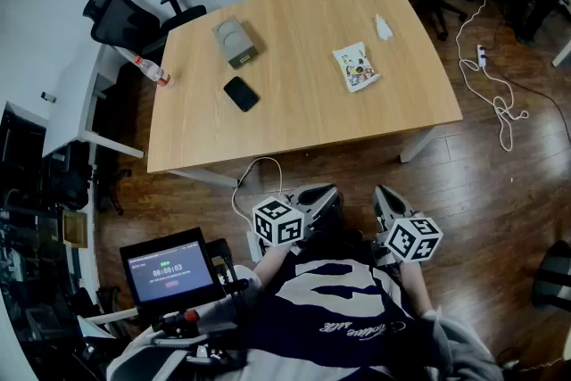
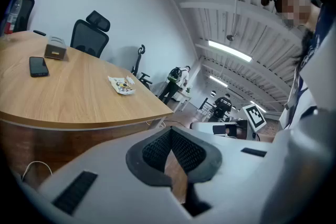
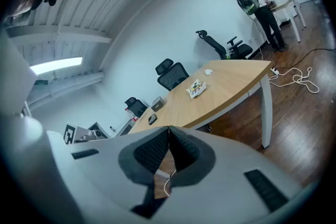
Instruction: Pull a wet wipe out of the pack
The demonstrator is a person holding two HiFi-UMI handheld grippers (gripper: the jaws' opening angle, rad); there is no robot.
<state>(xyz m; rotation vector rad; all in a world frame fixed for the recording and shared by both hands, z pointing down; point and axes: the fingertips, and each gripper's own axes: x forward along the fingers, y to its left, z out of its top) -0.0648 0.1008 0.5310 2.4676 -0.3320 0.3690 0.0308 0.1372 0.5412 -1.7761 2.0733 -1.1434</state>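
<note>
Close against the person's body, short of the table edge, the left gripper (image 2: 170, 131) and right gripper (image 3: 169, 128) are held side by side, tipped slightly downward toward the table, each with its ribbed black jaws pressed together on nothing. Well beyond them, the wet wipe pack (image 1: 357, 67) lies flat on the far right part of the pale, smooth wooden table (image 1: 294, 111). The pack is a soft white pouch with a printed picture, and it sits untouched.
</note>
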